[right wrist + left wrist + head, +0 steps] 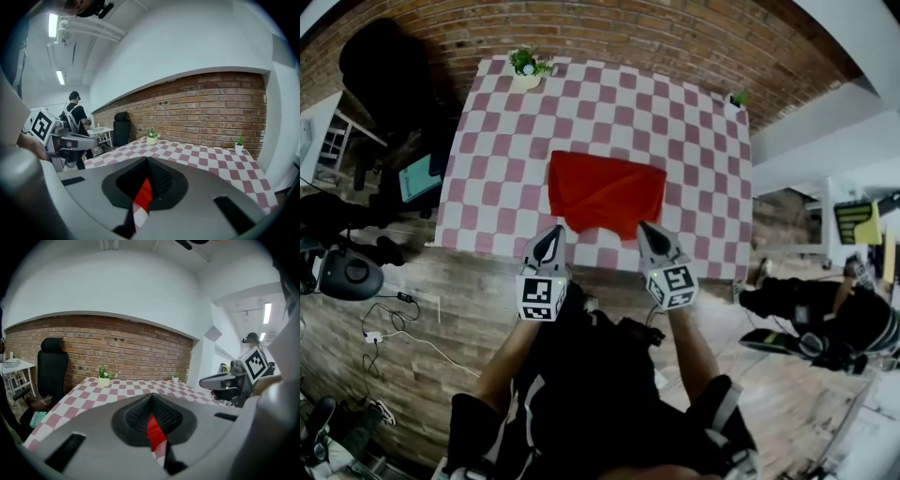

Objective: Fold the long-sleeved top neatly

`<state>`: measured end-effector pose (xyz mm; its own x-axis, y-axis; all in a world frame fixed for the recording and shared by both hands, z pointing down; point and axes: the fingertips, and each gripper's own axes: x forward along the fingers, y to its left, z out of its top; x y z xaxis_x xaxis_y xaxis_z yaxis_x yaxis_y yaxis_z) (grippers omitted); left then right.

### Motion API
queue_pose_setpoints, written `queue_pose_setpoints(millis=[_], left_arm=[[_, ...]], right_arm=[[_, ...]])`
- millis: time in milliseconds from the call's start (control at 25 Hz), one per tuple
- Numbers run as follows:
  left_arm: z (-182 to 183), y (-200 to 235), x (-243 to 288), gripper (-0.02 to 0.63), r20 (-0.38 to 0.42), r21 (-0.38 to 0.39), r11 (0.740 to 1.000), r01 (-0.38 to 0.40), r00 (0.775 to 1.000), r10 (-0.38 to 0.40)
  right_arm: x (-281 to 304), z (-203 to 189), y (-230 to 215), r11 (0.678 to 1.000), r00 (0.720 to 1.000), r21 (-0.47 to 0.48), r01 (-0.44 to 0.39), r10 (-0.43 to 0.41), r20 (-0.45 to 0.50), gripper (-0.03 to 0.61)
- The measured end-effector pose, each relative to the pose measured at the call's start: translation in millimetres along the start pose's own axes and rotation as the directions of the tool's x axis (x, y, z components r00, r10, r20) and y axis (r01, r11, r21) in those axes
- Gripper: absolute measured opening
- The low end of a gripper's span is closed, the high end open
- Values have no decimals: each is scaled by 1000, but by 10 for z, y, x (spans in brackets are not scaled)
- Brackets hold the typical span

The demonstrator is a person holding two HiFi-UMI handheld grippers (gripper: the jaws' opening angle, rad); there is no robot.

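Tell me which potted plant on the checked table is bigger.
The plant in the pale pot at the far left corner, by the black chair; the far-right plant is much smaller.

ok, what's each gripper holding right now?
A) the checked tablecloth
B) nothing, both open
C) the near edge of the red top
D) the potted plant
C: the left gripper and the right gripper sit at the near corners of the red top, and each gripper view shows red cloth pinched between closed jaws.
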<state>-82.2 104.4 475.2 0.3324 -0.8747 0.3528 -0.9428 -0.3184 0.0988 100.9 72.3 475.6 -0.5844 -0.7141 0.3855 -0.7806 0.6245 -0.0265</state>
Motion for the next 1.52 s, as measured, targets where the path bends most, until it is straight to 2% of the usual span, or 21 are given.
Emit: queue_pose_setpoints(millis=[200, 360, 480, 720, 800, 960, 1080, 1160, 1200, 1240, 1280, 1440, 1520], left_arm=[[-36, 142, 198, 6, -34, -37, 999, 17, 999, -18], [-125, 234, 349, 6, -68, -58, 998, 0, 998, -4], [-188, 316, 443, 6, -88, -96, 995, -31, 996, 22], [-371, 447, 736, 6, -142, -159, 981, -111, 986, 88], [-491, 476, 813, 6, -172, -198, 969, -150, 978, 116], [-710, 545, 1001, 6, -215, -267, 937, -224, 962, 169], [-897, 586, 1135, 8, -247, -318, 909, -270, 949, 196], [-1038, 596, 1193, 16, -276, -350, 890, -292, 940, 200], [-1104, 591, 1211, 58, -292, -362, 883, -299, 936, 197], [-1164, 580, 1225, 134, -307, -374, 877, -302, 932, 191], [-1220, 566, 1237, 163, -322, -384, 871, -305, 929, 184], [-1473, 569, 1318, 205, -379, -436, 838, -328, 911, 159], [-1596, 614, 1380, 217, -404, -458, 819, -344, 902, 153]], right_arm=[[388, 199, 9, 999, 1000, -34, -14, 14, -27, 6], [706, 319, -2, 996, 998, -74, -49, 46, -37, 7], [944, 420, 12, 989, 994, -111, -101, 96, -46, 6], [1492, 455, 38, 954, 961, -178, -242, 210, -181, 8], [1673, 411, 59, 929, 938, -209, -305, 255, -234, 8], [2079, 315, 96, 860, 875, -258, -440, 346, -340, 8], [2400, 164, 116, 822, 842, -274, -499, 386, -376, 9], [2556, 42, 161, 786, 805, -287, -547, 401, -437, 12], [2627, -42, 183, 770, 787, -288, -569, 408, -464, 26], [2693, -134, 199, 756, 768, -286, -589, 413, -489, 73], [2750, -226, 211, 742, 749, -284, -608, 415, -517, 105], [2957, -525, 235, 684, 662, -273, -676, 402, -632, 138], [3085, -639, 229, 664, 629, -267, -699, 393, -670, 143]])
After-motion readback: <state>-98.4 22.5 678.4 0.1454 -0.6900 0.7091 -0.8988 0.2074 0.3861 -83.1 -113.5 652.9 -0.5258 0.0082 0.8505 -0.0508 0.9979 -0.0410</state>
